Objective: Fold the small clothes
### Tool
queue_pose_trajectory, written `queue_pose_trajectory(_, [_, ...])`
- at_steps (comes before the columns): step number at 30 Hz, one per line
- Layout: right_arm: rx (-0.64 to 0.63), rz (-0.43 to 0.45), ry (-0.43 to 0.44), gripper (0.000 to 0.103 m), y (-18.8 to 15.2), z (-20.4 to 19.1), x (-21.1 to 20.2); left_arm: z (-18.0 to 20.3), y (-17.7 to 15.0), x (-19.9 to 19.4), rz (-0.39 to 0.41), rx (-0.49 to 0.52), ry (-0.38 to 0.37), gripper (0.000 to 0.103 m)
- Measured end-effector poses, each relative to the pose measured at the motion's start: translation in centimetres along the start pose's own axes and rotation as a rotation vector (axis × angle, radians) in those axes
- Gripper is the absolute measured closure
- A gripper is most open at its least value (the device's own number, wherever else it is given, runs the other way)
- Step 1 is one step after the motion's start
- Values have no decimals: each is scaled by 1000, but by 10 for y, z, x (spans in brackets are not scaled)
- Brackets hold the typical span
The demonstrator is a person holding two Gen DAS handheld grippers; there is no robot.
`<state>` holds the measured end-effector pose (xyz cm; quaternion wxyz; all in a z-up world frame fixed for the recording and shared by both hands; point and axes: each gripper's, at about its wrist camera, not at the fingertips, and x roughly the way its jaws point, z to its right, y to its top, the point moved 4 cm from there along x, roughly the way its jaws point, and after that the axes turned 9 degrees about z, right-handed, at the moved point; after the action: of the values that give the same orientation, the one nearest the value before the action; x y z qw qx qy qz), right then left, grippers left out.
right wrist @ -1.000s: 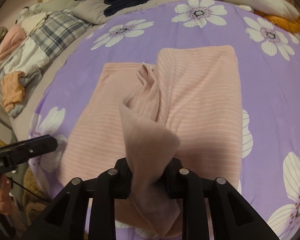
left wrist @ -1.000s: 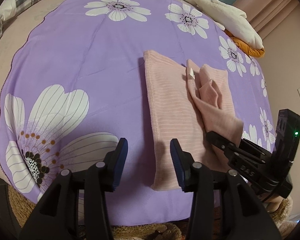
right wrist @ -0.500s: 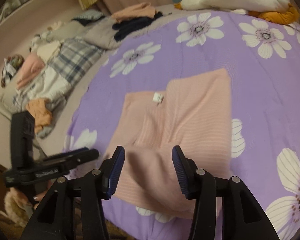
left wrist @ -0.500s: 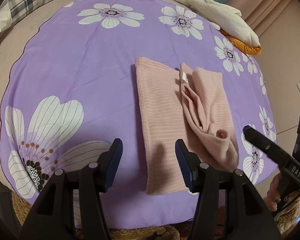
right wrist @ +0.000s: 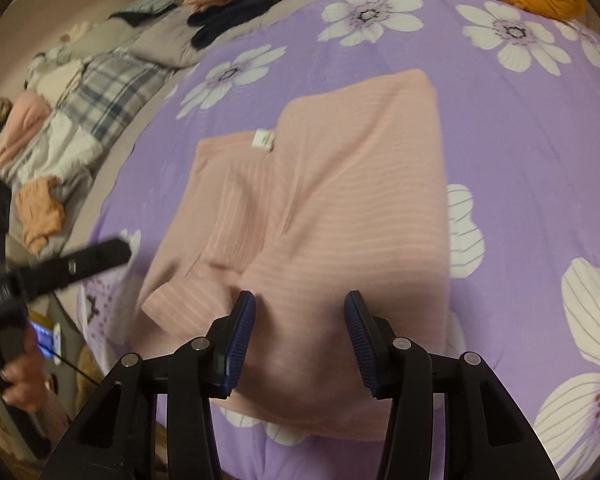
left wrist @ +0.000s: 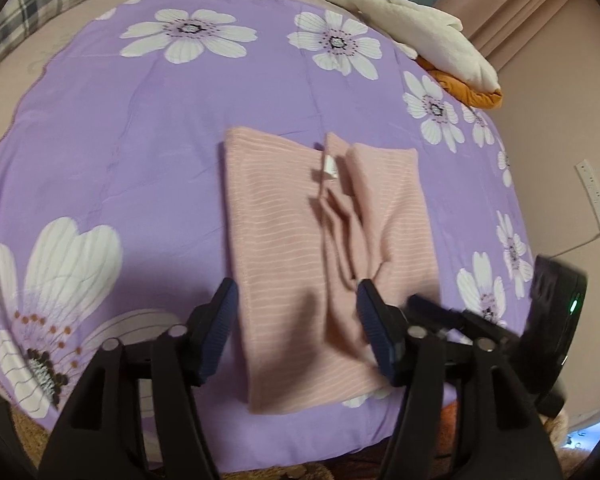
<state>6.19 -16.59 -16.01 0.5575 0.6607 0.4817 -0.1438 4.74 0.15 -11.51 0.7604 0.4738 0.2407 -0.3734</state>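
You have a pink garment [left wrist: 296,240] of soft, matt ribbed knit cloth lying on a smooth, faintly sheeny purple bedsheet [left wrist: 140,140]. Your gripper pads [right wrist: 240,340] are ridged blue rubber on matt black plastic, with shiny metal pins.

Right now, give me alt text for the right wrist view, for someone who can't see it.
A pink striped garment, partly folded with a white tag showing, lies on a purple floral bedspread. The right hand-held gripper hangs open just above its near edge, gripping nothing. The left hand-held gripper reaches in from the left, and loose clothes lie beyond.
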Motion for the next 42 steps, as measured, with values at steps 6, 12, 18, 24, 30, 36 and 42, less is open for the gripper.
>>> queue_pose_trajectory(6, [-16,-17,-1,54,-8,1,-2,23,10,29,-47,7,-101,34])
queue_pose_trajectory(12, [86,34,17,53,0,26,-33,44,13,73,-135,44,-121,34])
queue_pose_trajectory(18, [150,79,-65,54,-3,55,-50,55,12,108,-207,13,-166,53])
queue_pose_trajectory(24, [187,73,-88,54,-8,65,-48,58,9,109,-193,12,-149,88])
queue_pose_trajectory(30, [188,71,-84,54,-7,64,-47,68,21,70,-94,60,-155,89])
queue_pose_trajectory(36, [172,72,-63,53,-3,57,-44,65,32,33,-31,84,-165,89])
queue_pose_trajectory(42, [147,57,-47,54,-2,50,-37,43,31,25,-8,82,-113,89])
